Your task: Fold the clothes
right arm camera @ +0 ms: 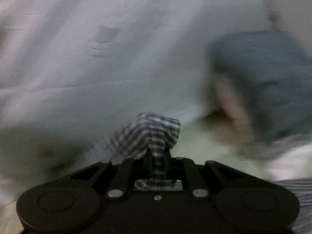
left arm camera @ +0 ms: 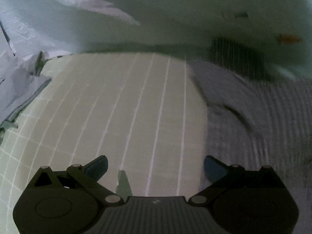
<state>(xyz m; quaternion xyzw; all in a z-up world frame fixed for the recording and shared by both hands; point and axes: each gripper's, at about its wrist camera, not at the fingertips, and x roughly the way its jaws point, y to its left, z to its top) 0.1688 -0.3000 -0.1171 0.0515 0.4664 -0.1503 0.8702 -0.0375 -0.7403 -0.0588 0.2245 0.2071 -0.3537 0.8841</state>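
Your left gripper hangs over the green gridded mat with its jaws spread wide and nothing between them; the blue pads touch no cloth, though the right-hand pad sits just beside the edge of the striped garment, which lies spread over the right part of the mat with a rumpled crease across it. A heap of pale clothes sits at the mat's far left. If you mean to join in the lift, bring that left gripper across to the near hem and pinch a single layer at a corner, so both grips pull the fabric taut and level. Your right gripper is clamped tight on a bunched fold of the same striped cloth, which pokes up above the fingertips and runs down between them. Its view is smeared, so I can't tell what lies beyond. Keep that pinch firm, carry the cloth slowly, and lay the edge down square to the grid lines.
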